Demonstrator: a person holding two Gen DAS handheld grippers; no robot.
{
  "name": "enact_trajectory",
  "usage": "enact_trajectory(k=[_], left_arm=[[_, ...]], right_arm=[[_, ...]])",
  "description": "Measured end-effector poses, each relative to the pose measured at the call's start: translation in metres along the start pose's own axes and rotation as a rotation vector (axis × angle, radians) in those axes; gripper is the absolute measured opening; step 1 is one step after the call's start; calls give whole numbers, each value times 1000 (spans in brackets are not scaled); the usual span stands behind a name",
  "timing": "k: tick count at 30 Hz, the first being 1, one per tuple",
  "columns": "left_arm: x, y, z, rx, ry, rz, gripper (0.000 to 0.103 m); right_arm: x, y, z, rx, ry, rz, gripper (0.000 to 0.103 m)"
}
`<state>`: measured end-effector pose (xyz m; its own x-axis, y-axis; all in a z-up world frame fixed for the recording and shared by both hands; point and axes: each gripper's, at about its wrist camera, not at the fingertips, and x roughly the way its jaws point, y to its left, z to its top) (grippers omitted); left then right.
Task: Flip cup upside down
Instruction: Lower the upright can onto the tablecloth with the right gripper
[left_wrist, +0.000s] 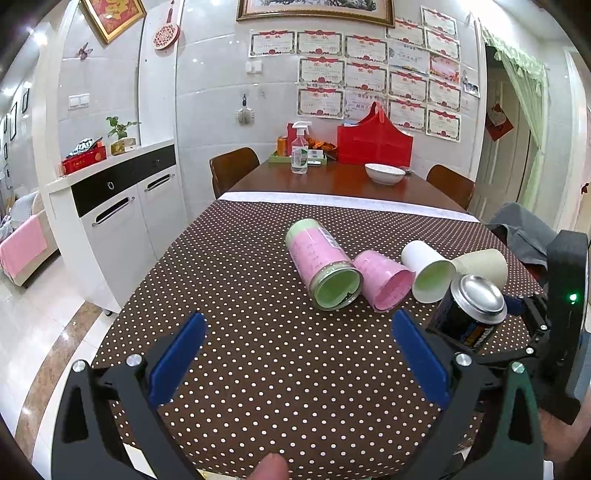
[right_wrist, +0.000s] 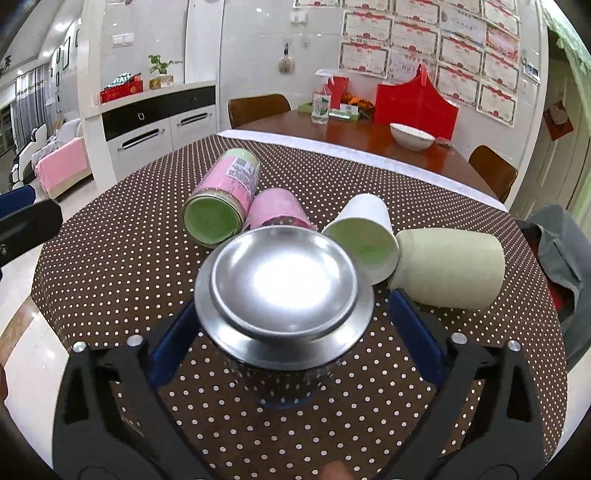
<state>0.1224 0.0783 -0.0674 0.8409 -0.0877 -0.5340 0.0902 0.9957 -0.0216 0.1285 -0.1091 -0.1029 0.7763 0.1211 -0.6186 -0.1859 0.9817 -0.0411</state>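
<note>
Right hand-held gripper (right_wrist: 291, 339) grips the dark metal cup (right_wrist: 284, 295) bottom-up above the tabletop's (right_wrist: 110, 258) near edge, so the flip appears largely done with set-down remaining, while the left hand-held gripper (left_wrist: 299, 354) hangs wide apart, holding nothing.

The shiny silver-bottomed dark can (right_wrist: 282, 291) hides part of the pink paper cup (right_wrist: 277, 208); we cannot read its blurry label.
</note>
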Motion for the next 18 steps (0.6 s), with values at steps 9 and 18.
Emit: enact_trajectory(k=[9, 18], left_arm=[[-5, -5, 3, 5, -9, -3, 99], [-13, -15, 6, 27, -18, -3, 99]], right_arm=[[-7, -8, 2, 43, 14, 54, 97], [-22, -22, 9, 86, 67, 118, 97]])
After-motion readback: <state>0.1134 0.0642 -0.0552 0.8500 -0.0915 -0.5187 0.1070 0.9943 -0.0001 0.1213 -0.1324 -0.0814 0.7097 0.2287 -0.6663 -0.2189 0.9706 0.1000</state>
